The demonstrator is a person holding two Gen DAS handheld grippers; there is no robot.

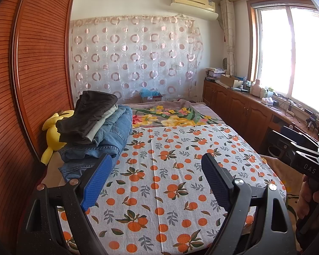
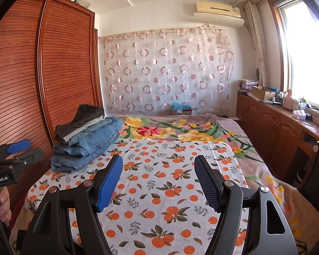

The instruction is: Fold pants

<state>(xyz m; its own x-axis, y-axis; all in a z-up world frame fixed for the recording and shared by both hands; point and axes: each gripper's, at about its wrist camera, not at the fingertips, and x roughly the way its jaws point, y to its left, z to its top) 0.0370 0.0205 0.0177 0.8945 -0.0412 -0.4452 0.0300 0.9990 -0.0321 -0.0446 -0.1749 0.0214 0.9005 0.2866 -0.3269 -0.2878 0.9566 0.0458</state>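
Observation:
A stack of folded pants (image 1: 95,131) lies at the left side of the bed: dark brown pants (image 1: 89,110) on top, a pale pair under them, blue jeans (image 1: 108,136) at the bottom. The stack also shows in the right wrist view (image 2: 87,140). My left gripper (image 1: 157,159) is open and empty above the orange-print cloth (image 1: 170,180), right of the stack. My right gripper (image 2: 158,161) is open and empty above the same cloth (image 2: 159,201). The left gripper shows at the left edge of the right wrist view (image 2: 19,148).
A yellow plush toy (image 1: 53,131) lies behind the stack against the wooden wardrobe (image 1: 32,63). A floral blanket (image 2: 180,131) covers the far bed. Wooden cabinets (image 2: 276,131) with clutter run along the right wall under the window.

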